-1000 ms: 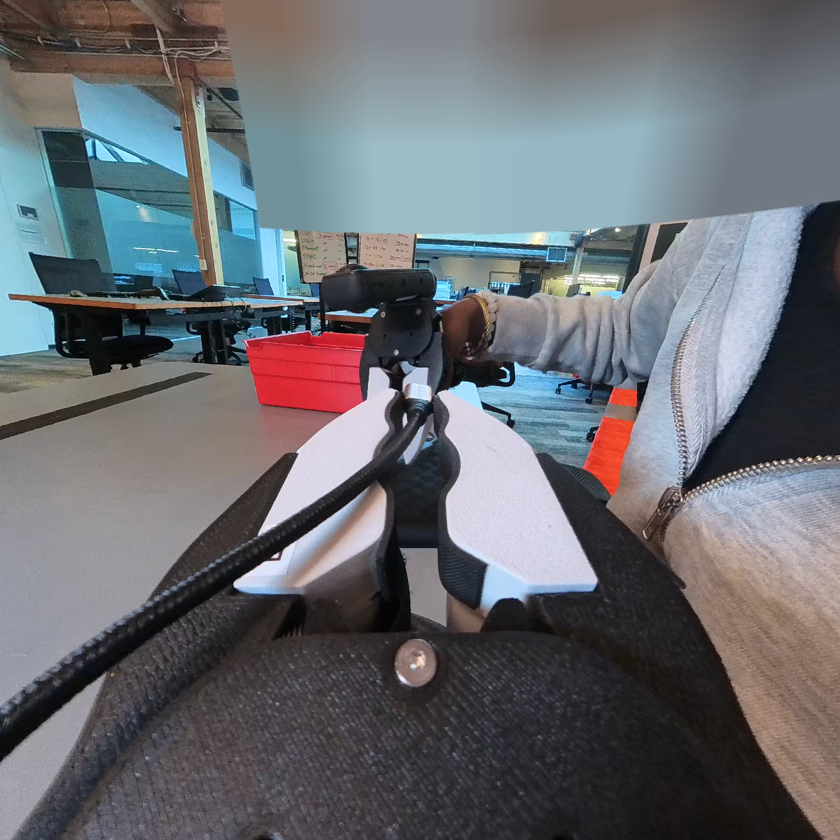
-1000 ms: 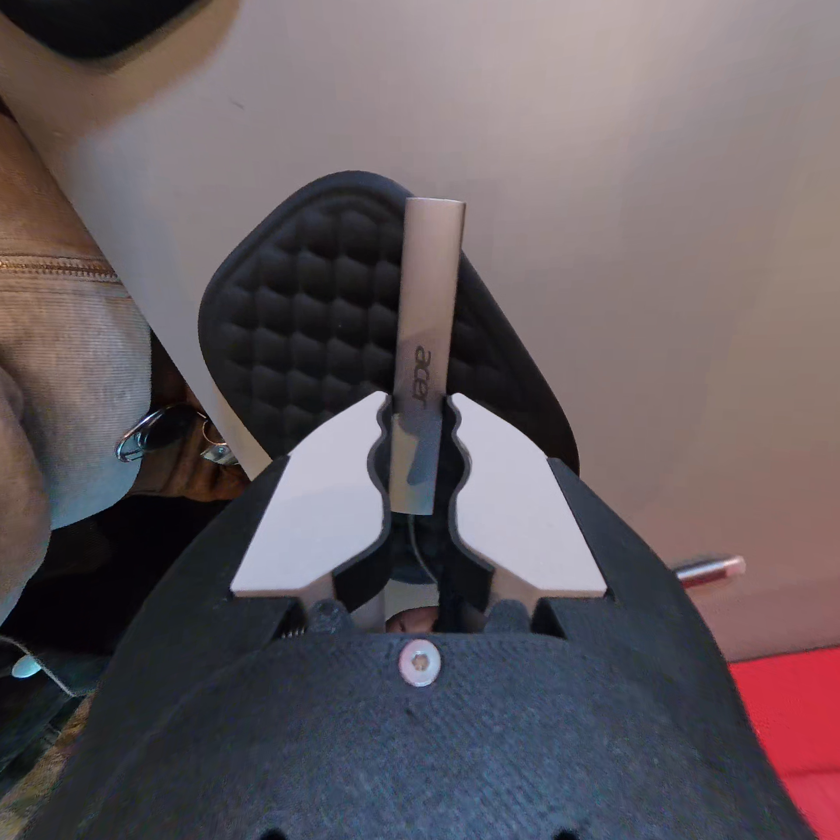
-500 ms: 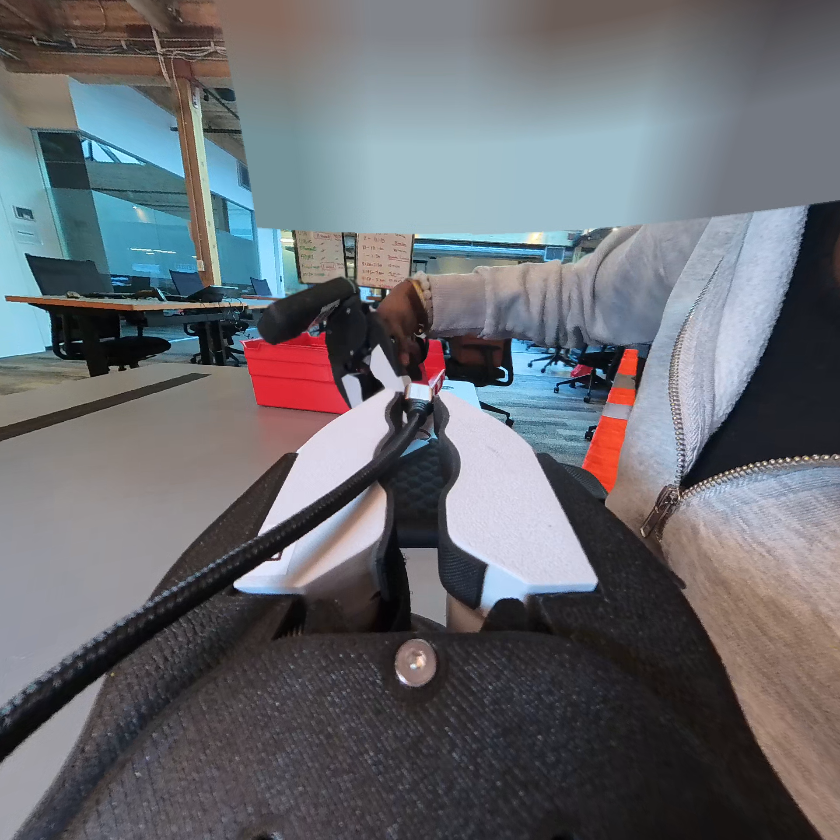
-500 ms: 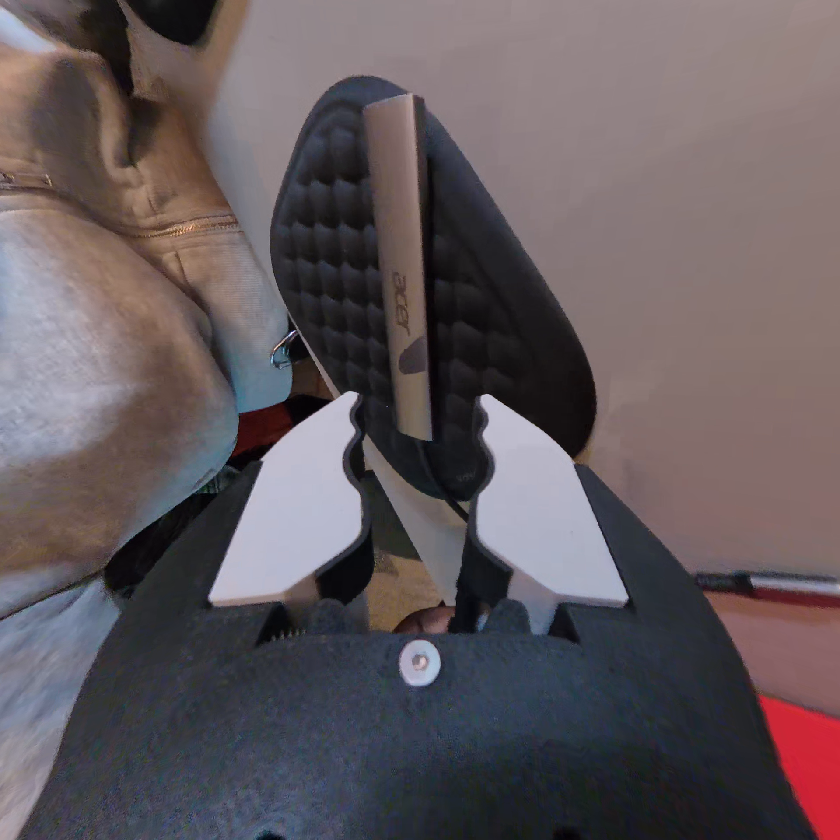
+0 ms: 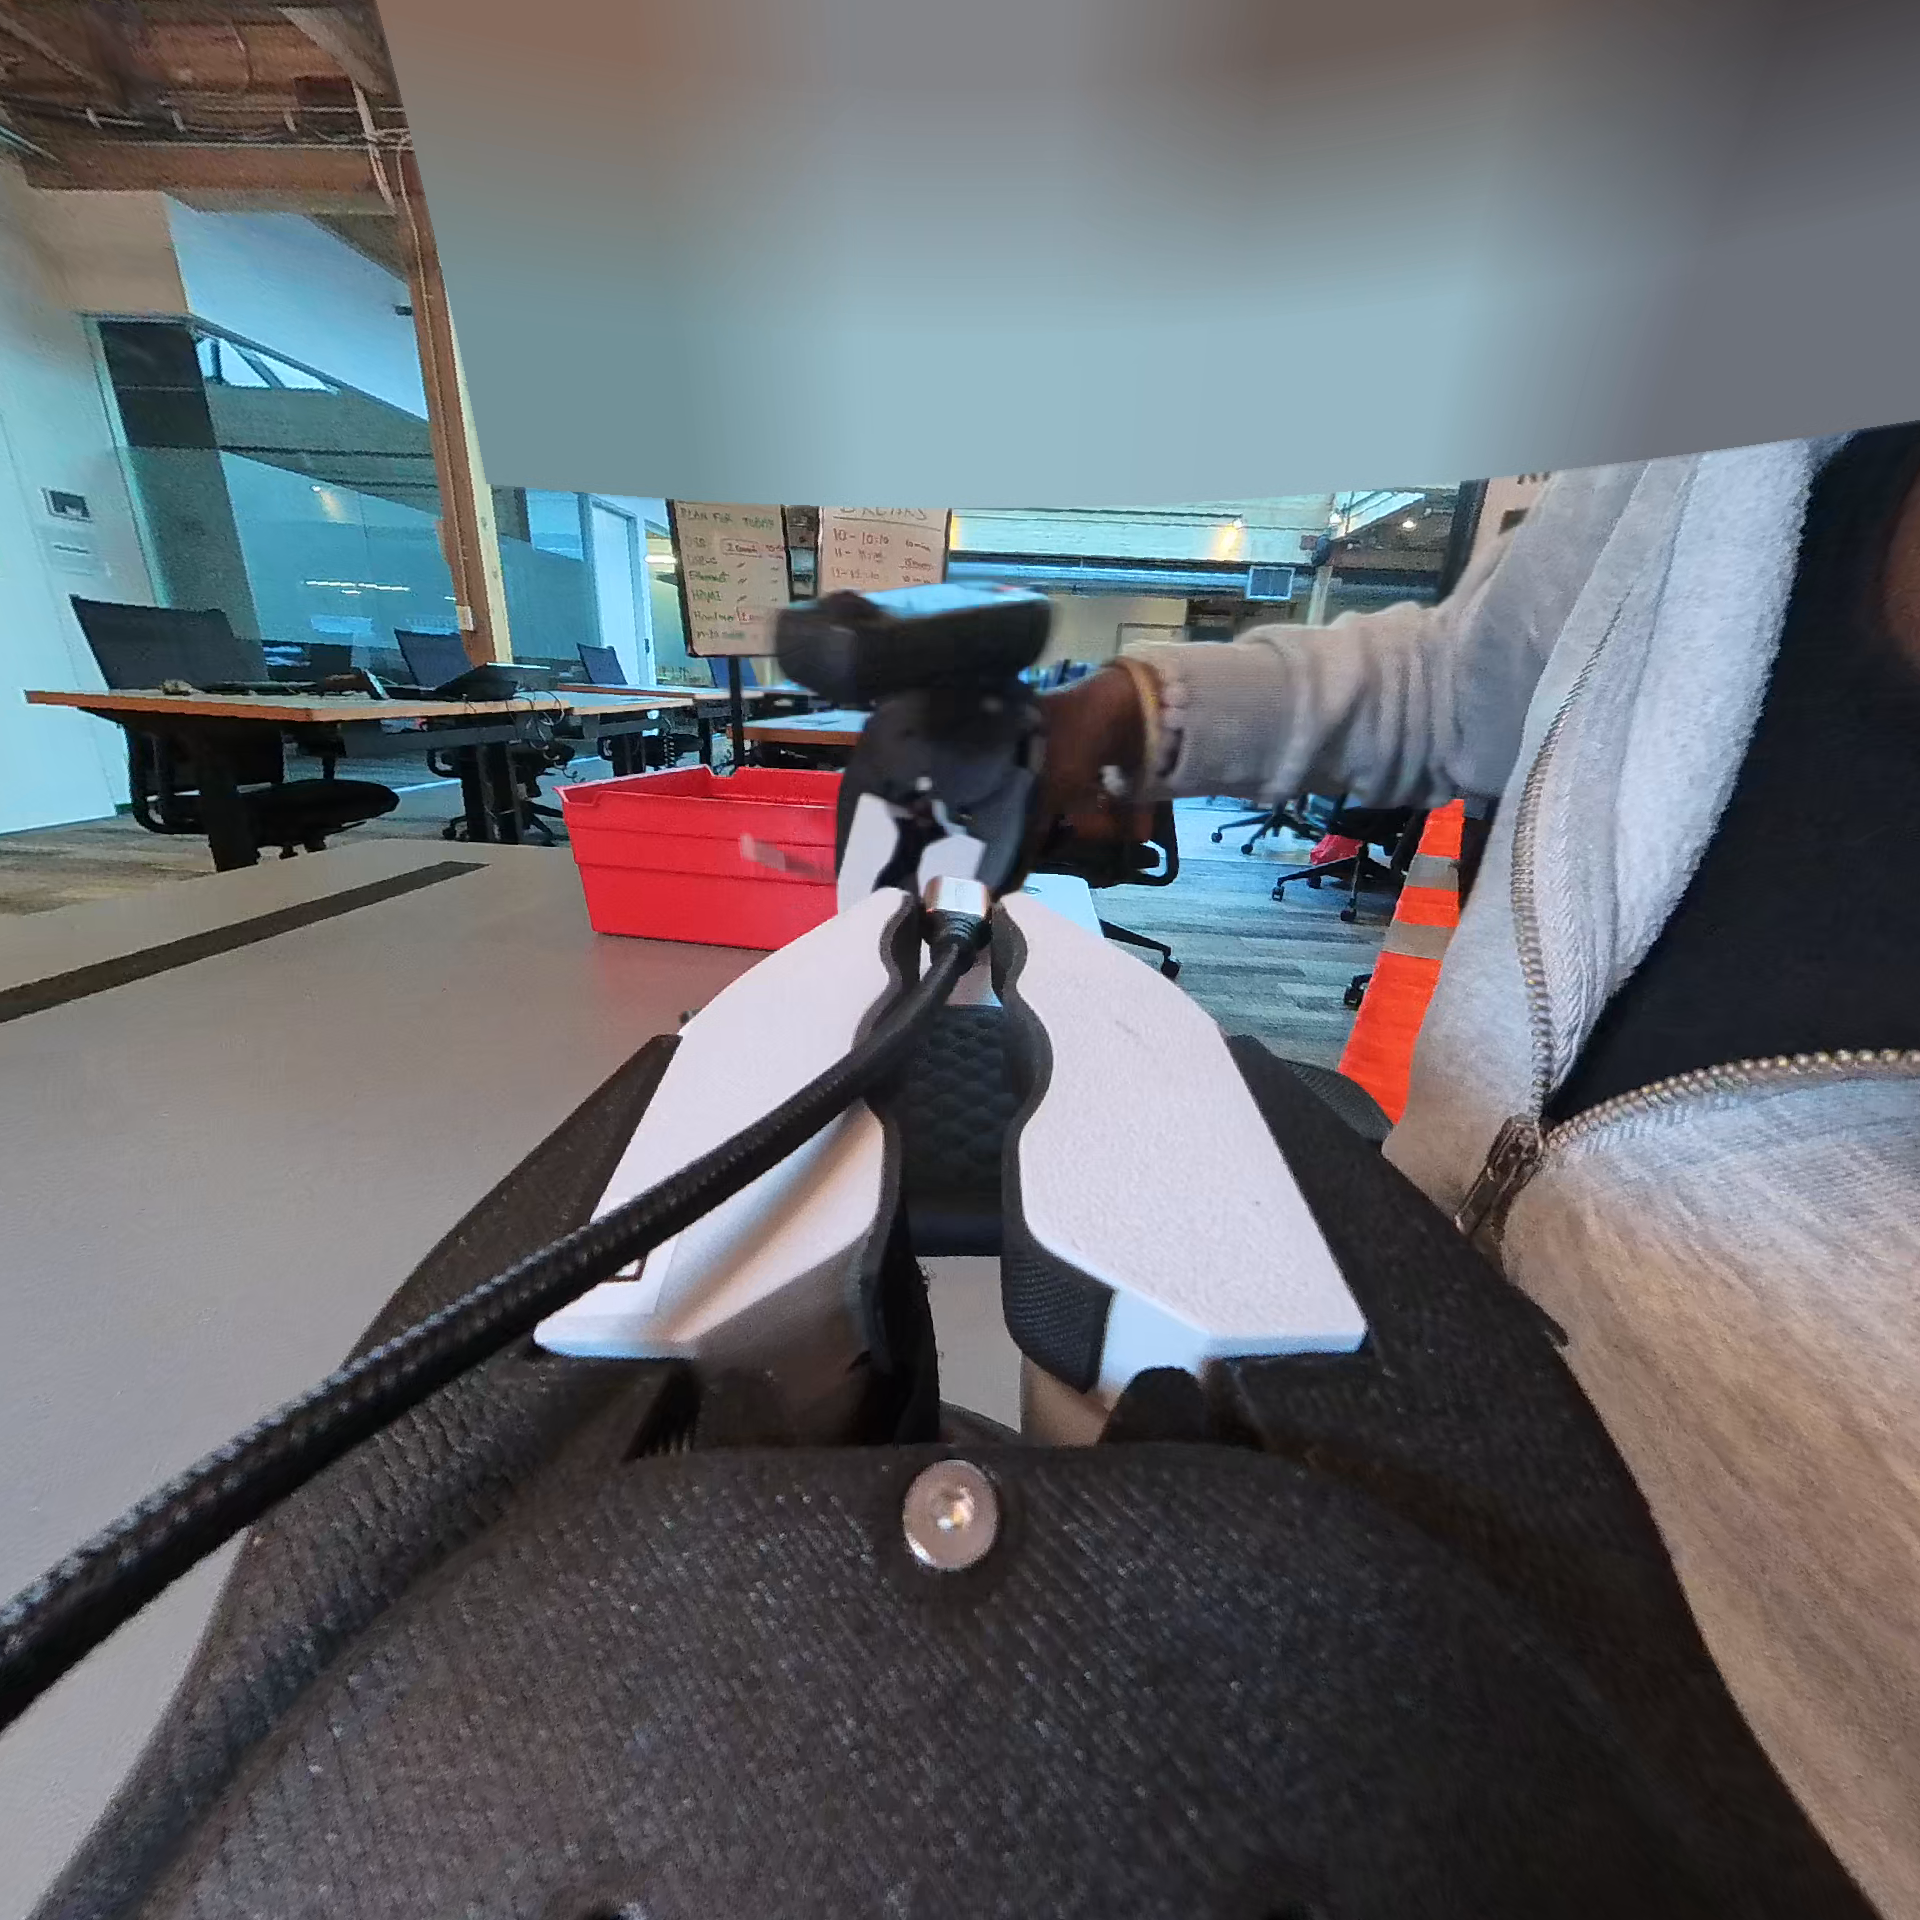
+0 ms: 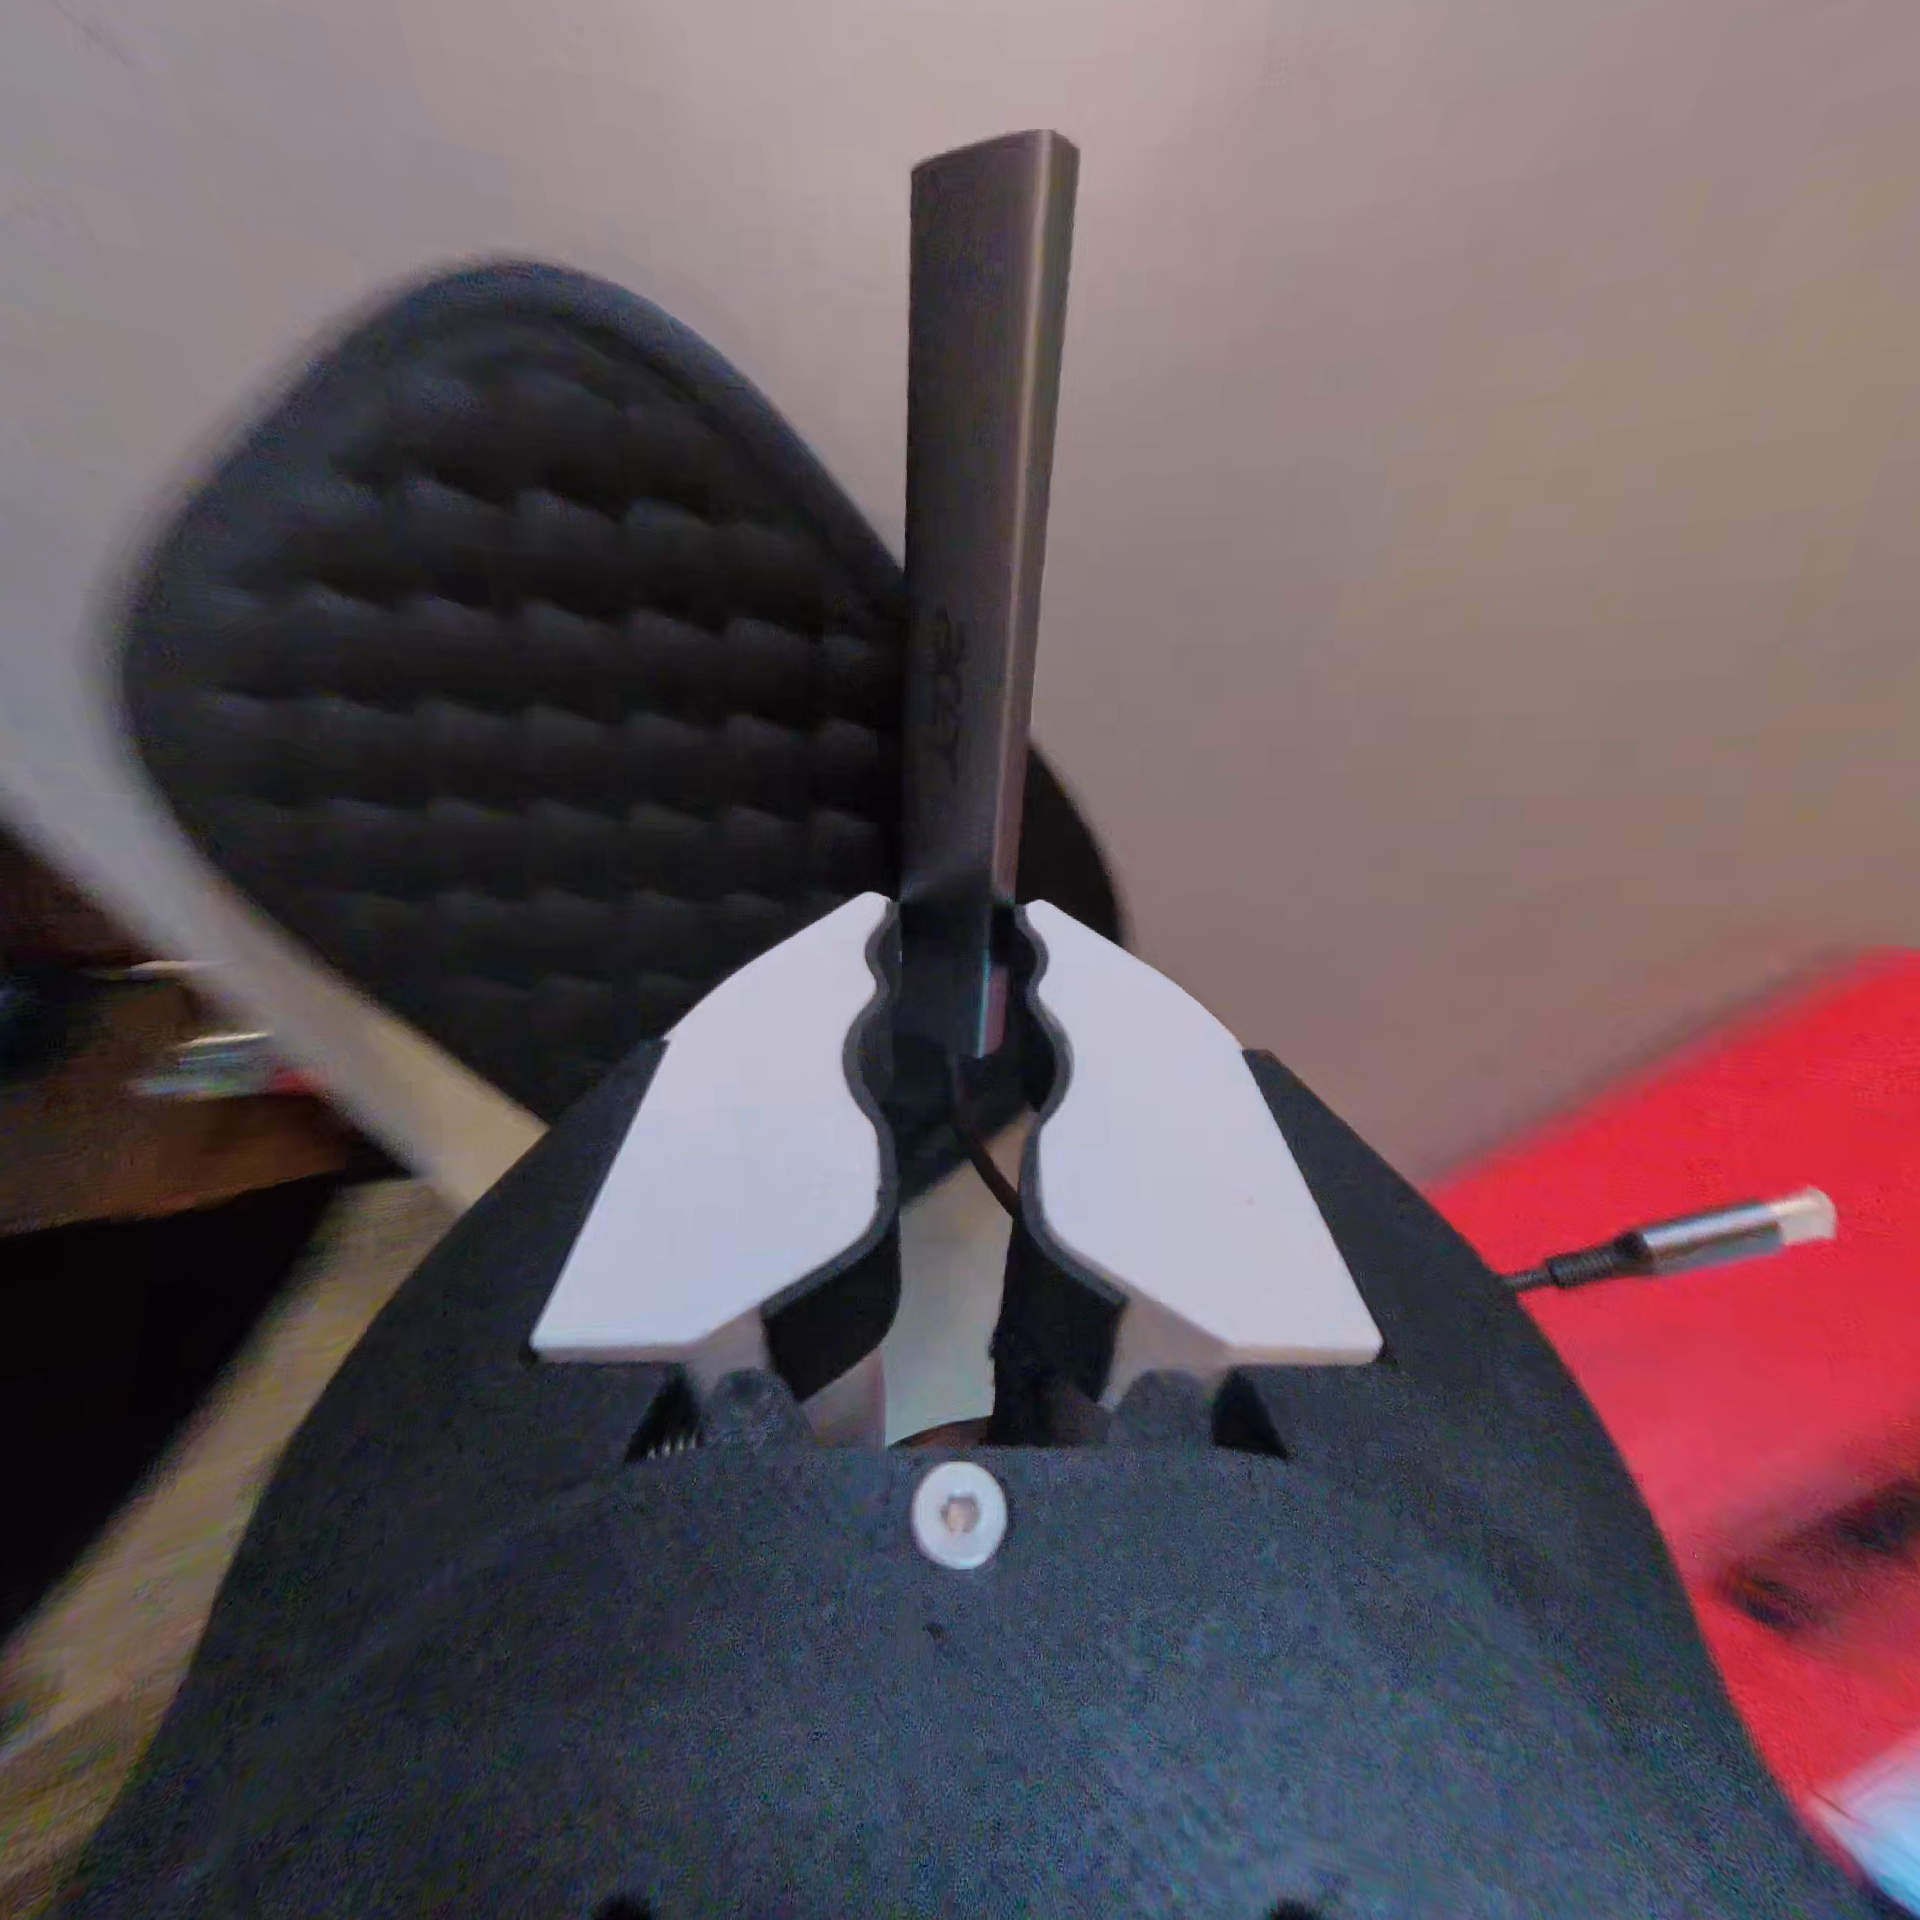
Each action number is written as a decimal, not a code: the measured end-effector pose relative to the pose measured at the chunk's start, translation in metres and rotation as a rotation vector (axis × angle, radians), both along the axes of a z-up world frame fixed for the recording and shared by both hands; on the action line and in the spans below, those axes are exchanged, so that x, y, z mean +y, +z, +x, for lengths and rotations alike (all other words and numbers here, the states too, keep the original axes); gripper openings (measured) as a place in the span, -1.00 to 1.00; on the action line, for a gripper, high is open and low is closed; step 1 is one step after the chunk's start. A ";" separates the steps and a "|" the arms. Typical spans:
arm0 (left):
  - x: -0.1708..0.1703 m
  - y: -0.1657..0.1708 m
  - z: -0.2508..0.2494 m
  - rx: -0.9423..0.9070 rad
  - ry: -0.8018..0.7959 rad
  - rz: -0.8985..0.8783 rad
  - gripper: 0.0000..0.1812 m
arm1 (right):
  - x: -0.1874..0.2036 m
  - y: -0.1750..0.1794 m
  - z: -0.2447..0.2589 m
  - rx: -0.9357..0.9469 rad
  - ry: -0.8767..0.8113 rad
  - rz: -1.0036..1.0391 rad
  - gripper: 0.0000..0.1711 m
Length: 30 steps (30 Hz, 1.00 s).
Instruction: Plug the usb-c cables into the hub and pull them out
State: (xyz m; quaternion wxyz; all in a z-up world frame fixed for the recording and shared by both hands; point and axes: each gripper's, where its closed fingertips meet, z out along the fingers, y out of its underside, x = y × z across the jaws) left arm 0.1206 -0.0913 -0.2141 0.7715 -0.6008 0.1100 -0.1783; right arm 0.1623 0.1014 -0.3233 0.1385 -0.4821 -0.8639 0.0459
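Note:
My left gripper (image 5: 954,914) is shut on the silver plug (image 5: 953,896) of a black braided usb-c cable (image 5: 582,1247), which trails off to the lower left. My right gripper (image 6: 956,920) is shut on the near end of a slim grey metal hub (image 6: 982,540), which points away from the camera above the table. A thin black wire runs from the hub back between the fingers. In the left wrist view the right gripper (image 5: 909,847) hangs just beyond the plug, blurred, in a hand. A second cable plug (image 6: 1704,1242) shows over the red bin.
A black quilted pad (image 6: 499,675) lies on the grey table (image 5: 260,1091) behind the hub. A red bin (image 5: 707,862) stands at the table's far side. The person's grey hoodie (image 5: 1683,1299) fills the right. An orange cone (image 5: 1413,935) stands on the floor.
Half a second ago my right gripper was open with the hub lying on the black pad. It has shut on the hub again and swung toward the red bin. My left gripper holds still.

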 end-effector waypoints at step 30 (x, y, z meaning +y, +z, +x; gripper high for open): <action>-0.001 -0.001 0.005 0.057 0.023 0.017 -0.85 | -0.049 -0.013 0.019 0.251 0.168 0.350 -0.88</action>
